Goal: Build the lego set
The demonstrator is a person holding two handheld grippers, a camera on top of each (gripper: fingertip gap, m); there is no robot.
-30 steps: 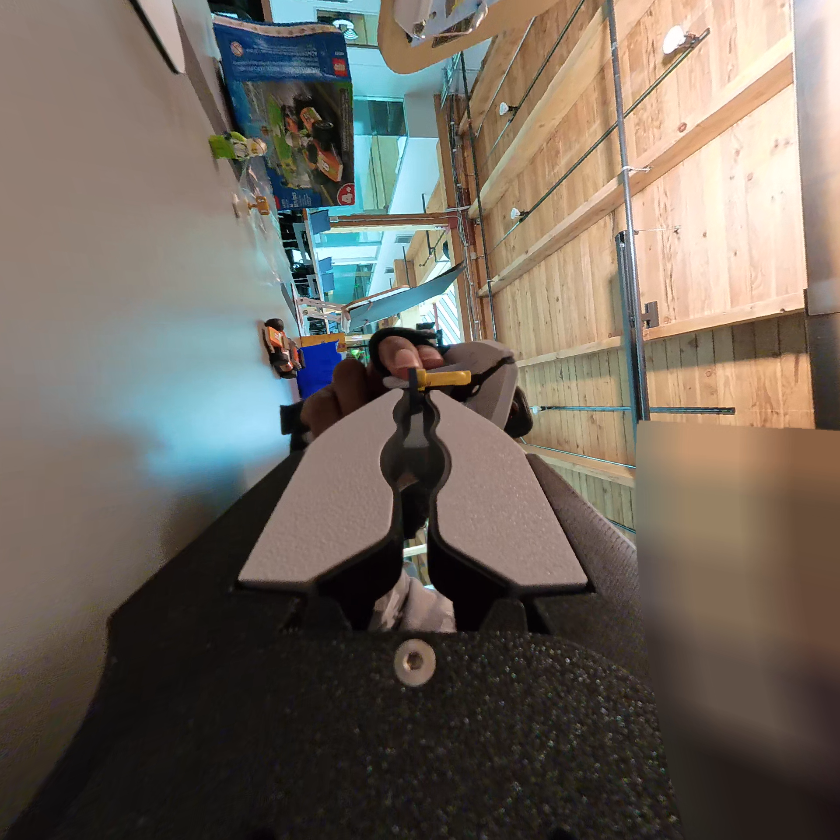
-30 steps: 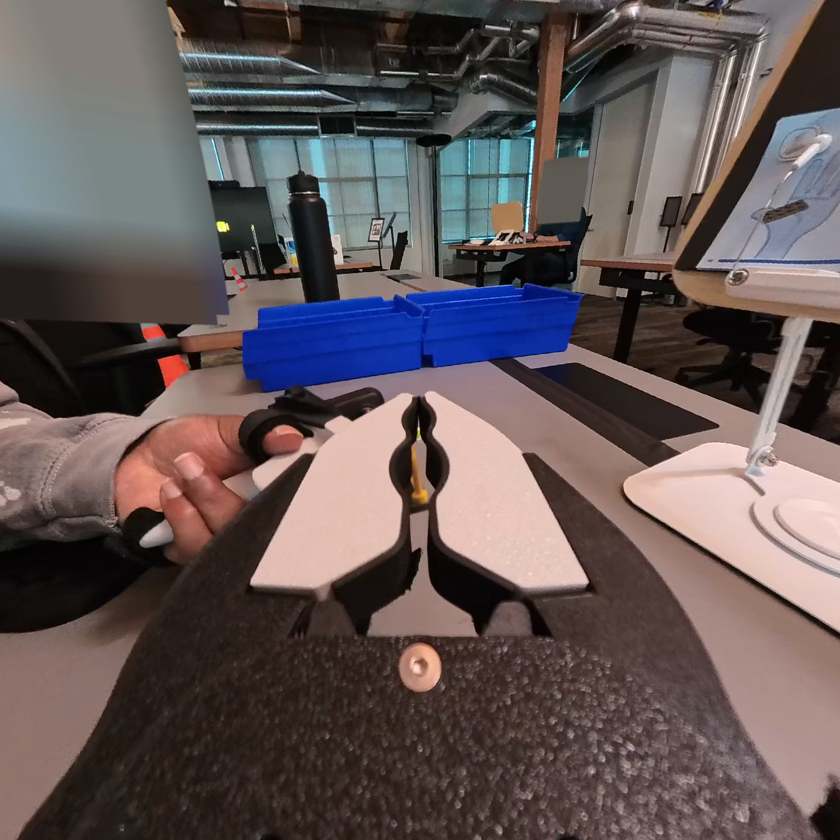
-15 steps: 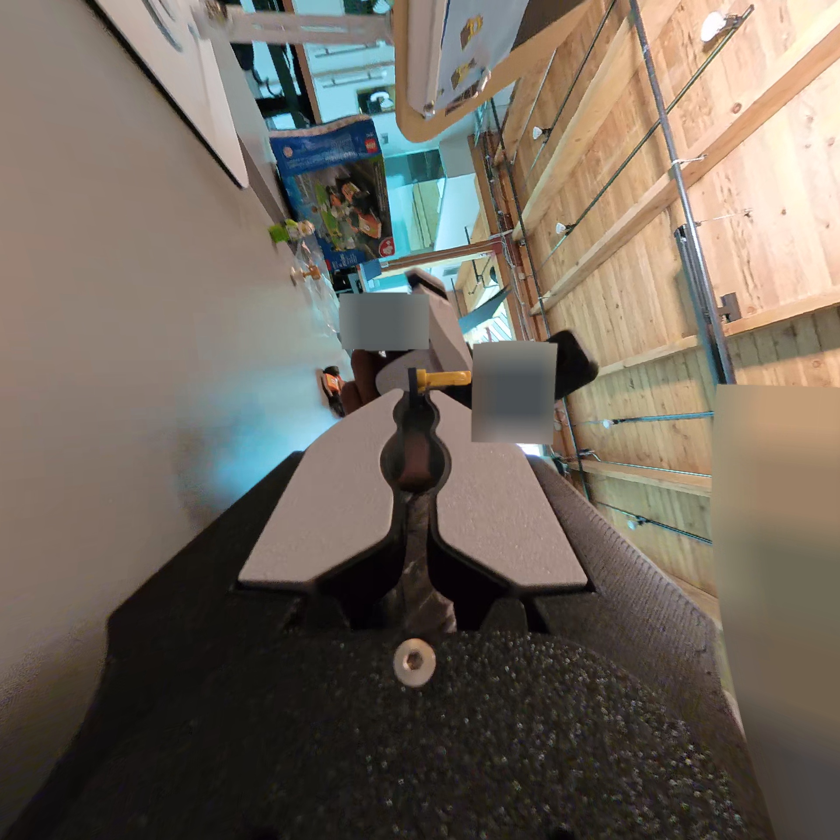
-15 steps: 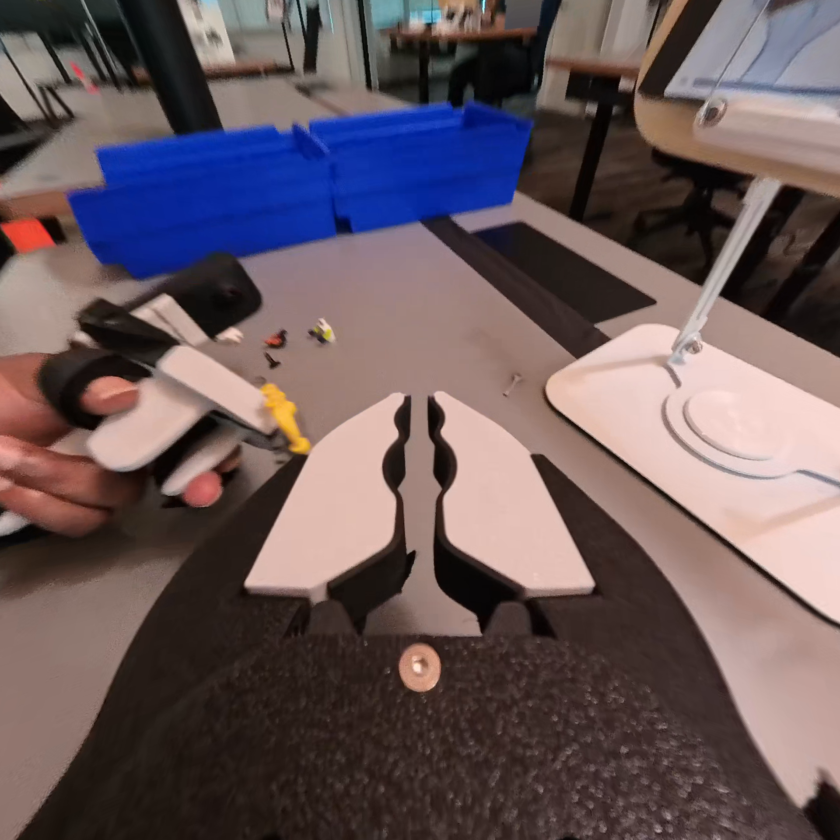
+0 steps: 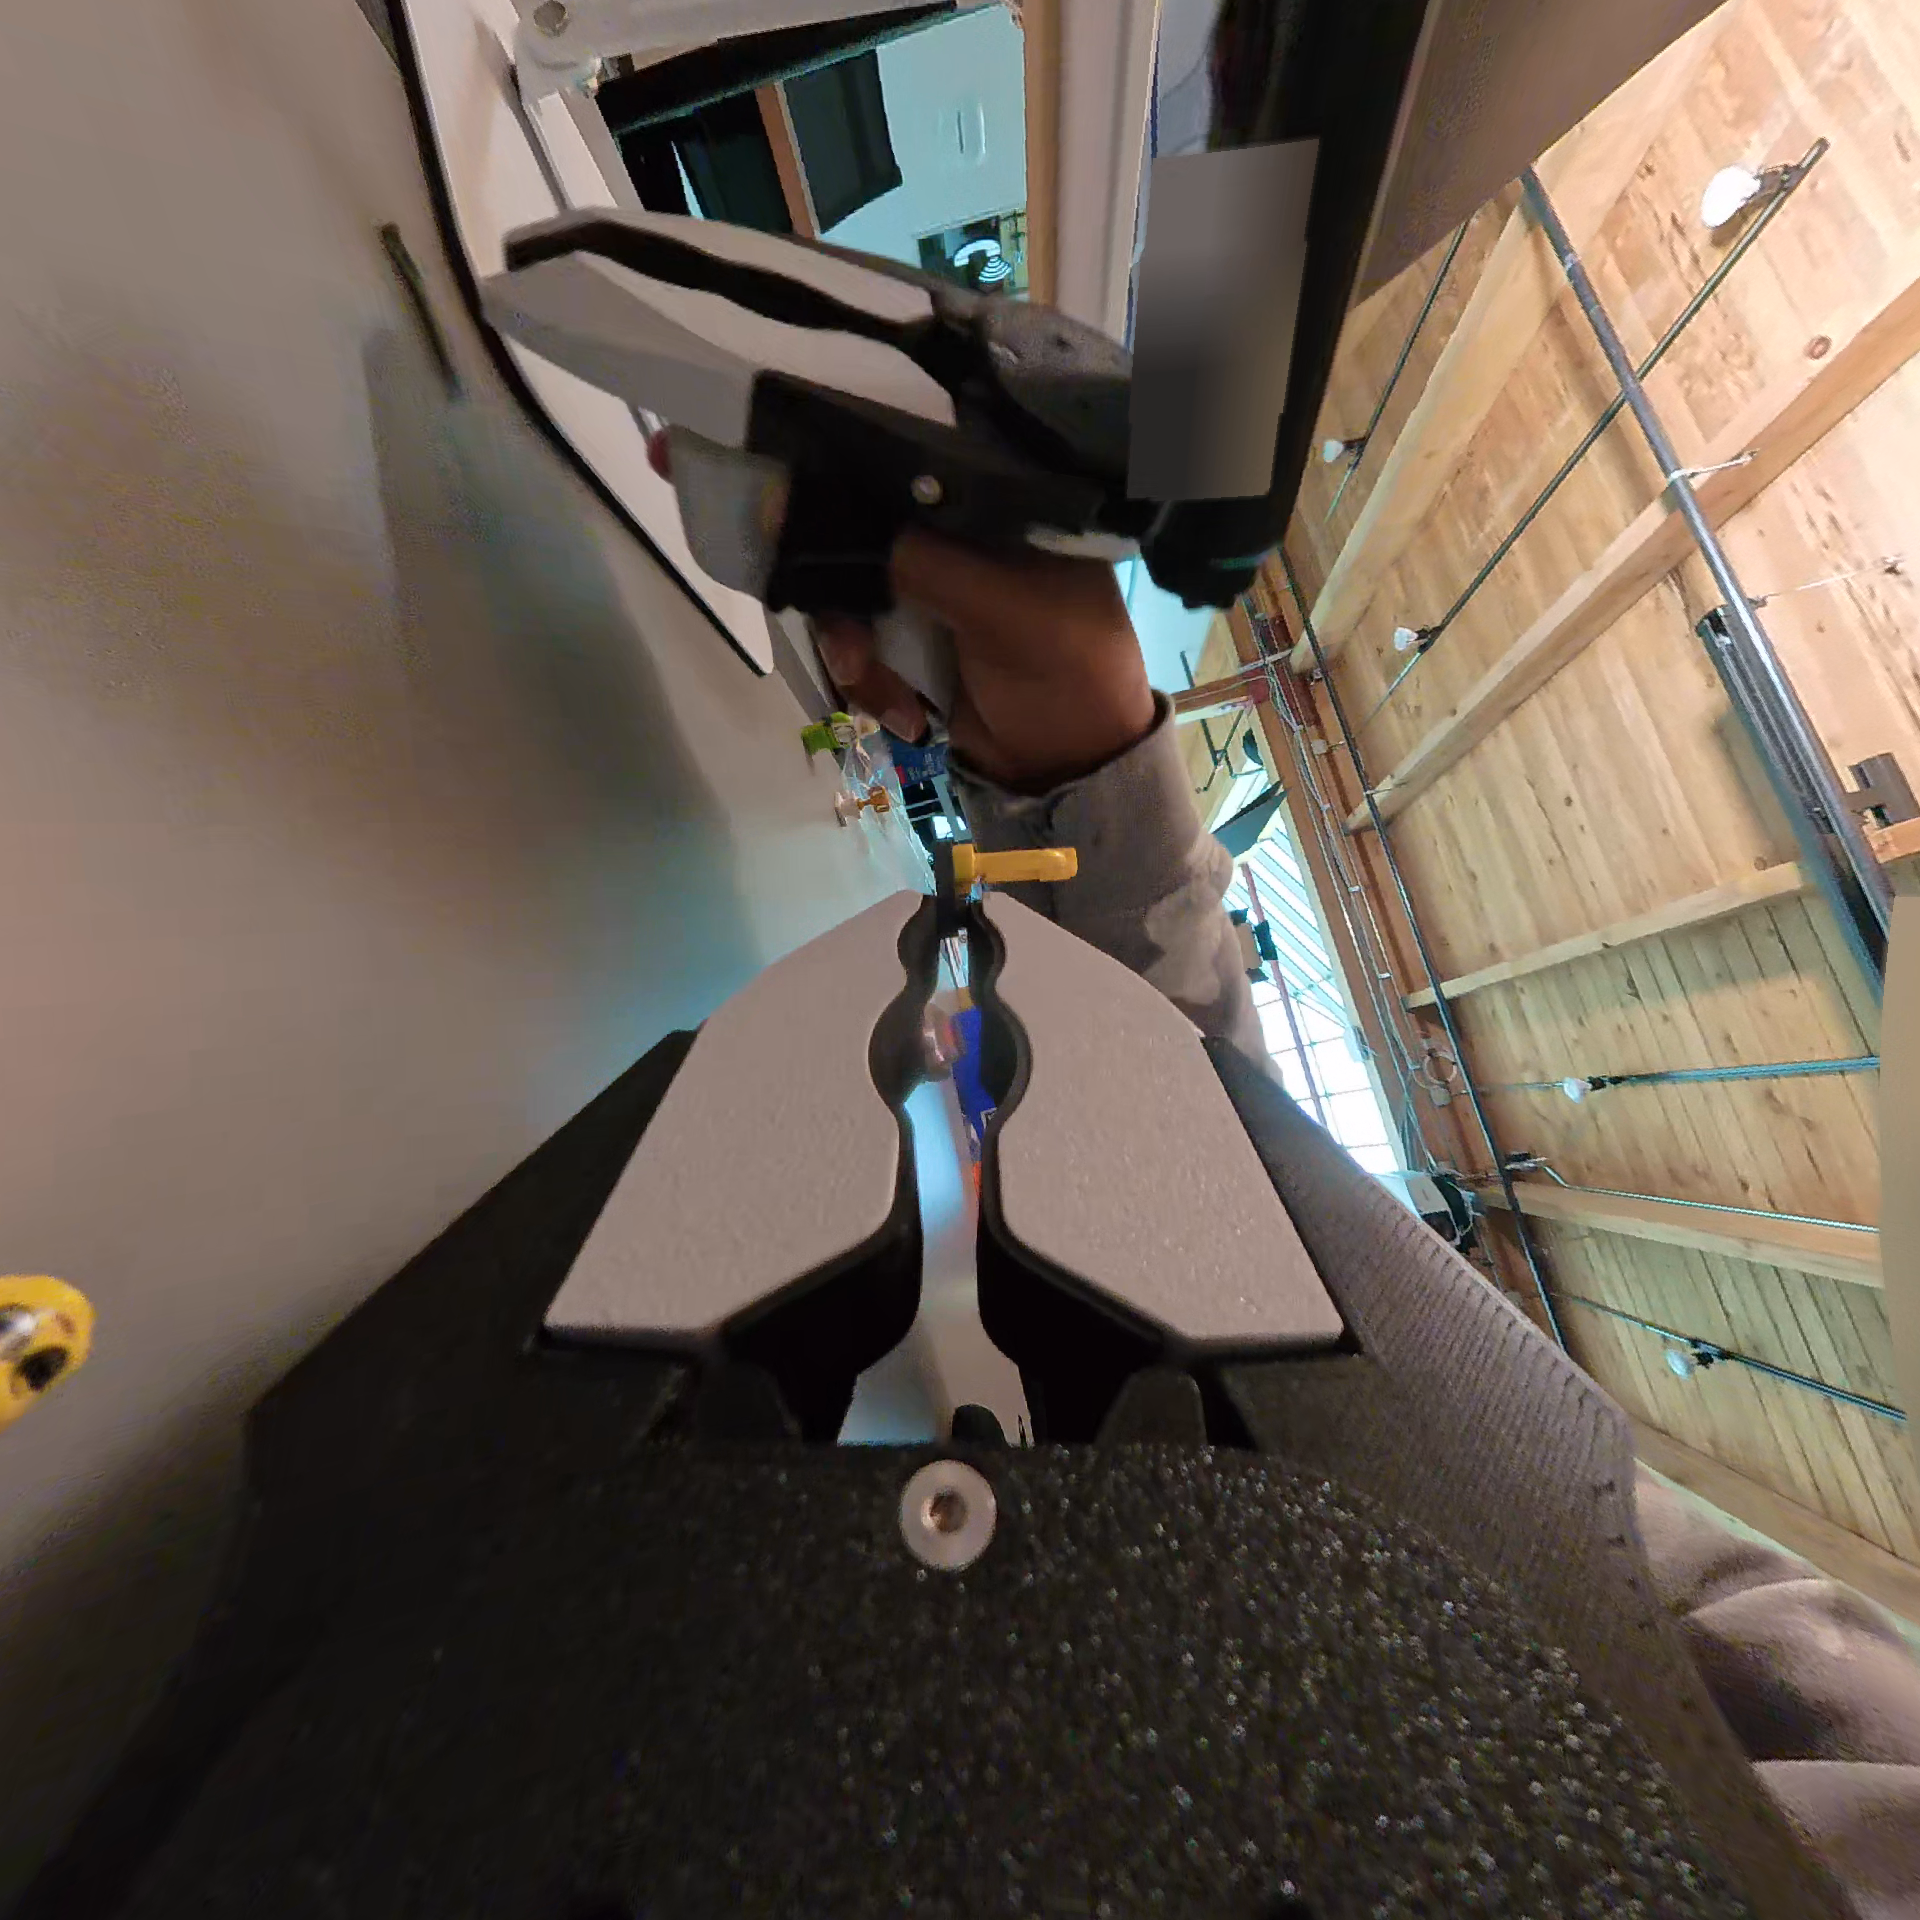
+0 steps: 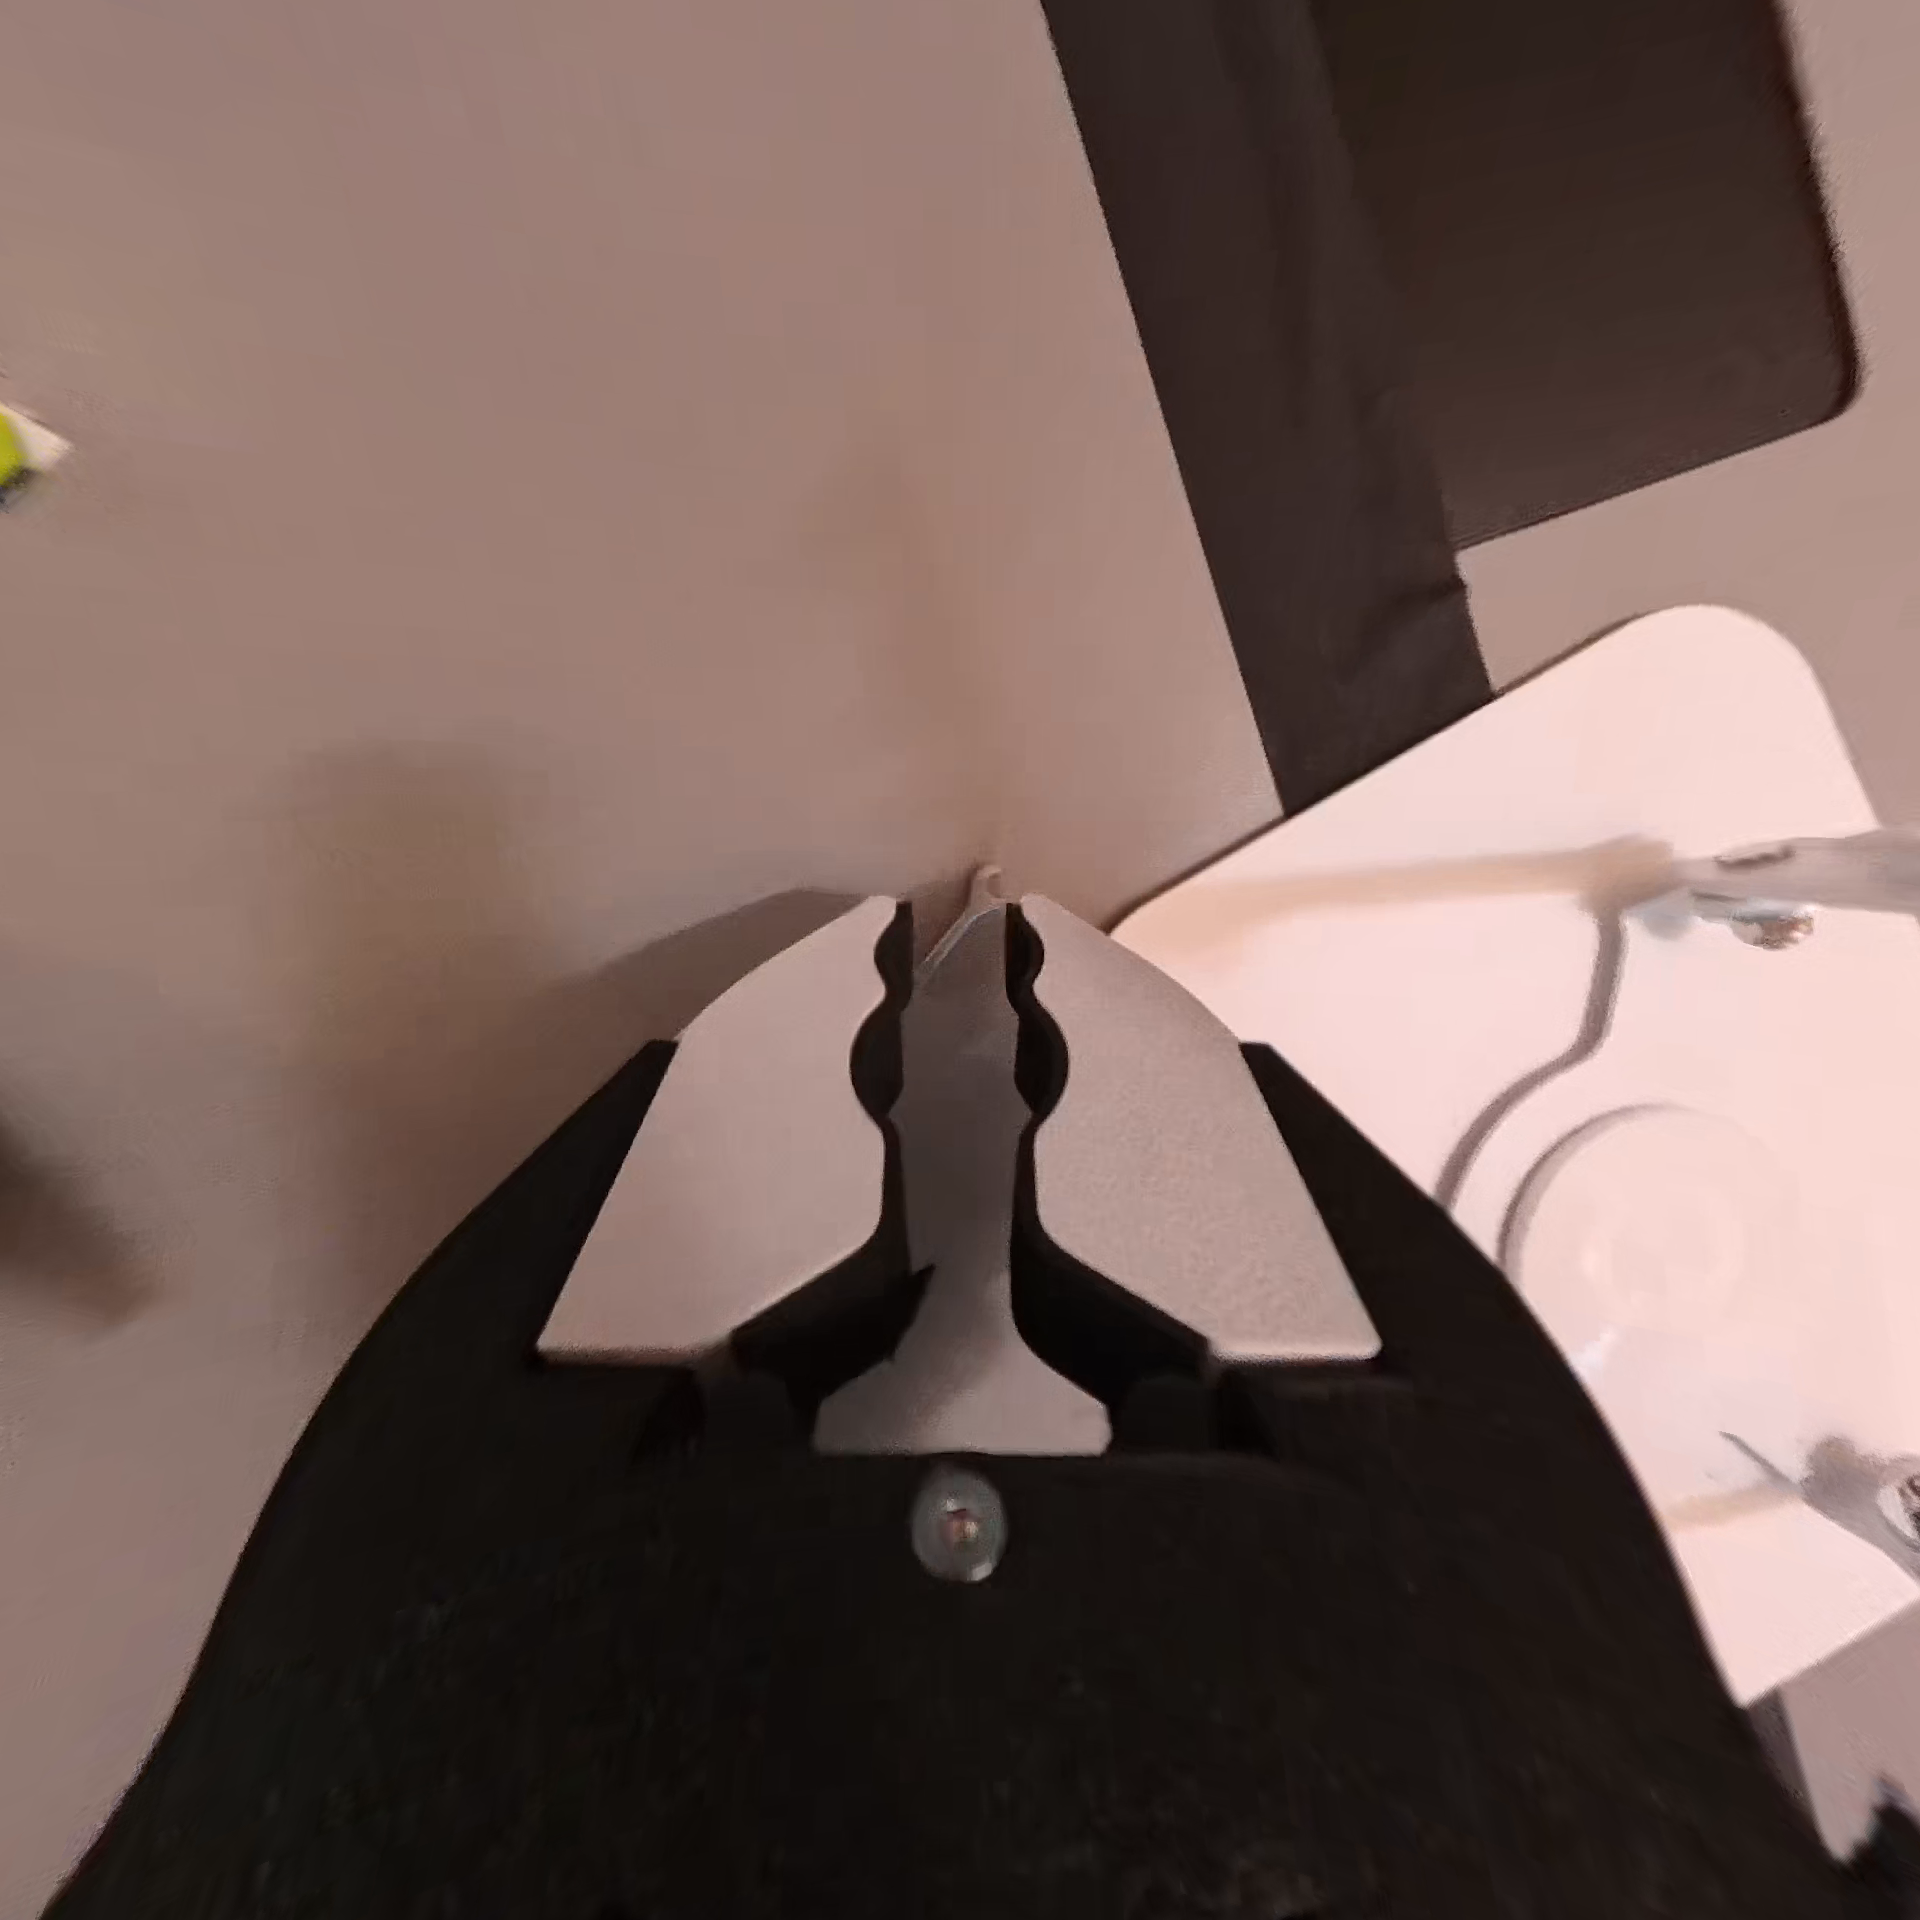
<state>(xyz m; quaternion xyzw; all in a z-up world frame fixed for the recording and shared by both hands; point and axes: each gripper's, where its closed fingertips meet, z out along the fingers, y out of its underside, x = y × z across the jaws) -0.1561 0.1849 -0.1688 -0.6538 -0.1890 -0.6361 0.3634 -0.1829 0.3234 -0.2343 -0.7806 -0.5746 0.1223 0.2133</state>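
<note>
My left gripper (image 5: 951, 914) is rolled on its side and shut on a small black-and-yellow lego piece (image 5: 1023, 864), held in the air beside the grey table (image 5: 208, 727). My right gripper (image 6: 958, 912) points steeply down at the table, its jaws a little apart. A small grey lego piece (image 6: 985, 883) lies on the table just at its tips. Whether the tips touch it I cannot tell. The right gripper also shows in the left wrist view (image 5: 509, 275), held by a hand (image 5: 997, 644).
A white stand base (image 6: 1558, 935) lies just right of the right gripper, beside a black mat strip (image 6: 1299, 416). A lime-and-white piece (image 6: 21, 468) is at the left edge. A green minifigure (image 5: 826, 736), a small trophy piece (image 5: 868, 802) and a yellow piece (image 5: 36, 1340) lie on the table. One gripper's finger ends stand about 15 centimetres off the other's.
My right gripper has let go of the yellow piece, moved off to the right and tipped down over the small grey piece. My left gripper keeps hold of the yellow piece.
</note>
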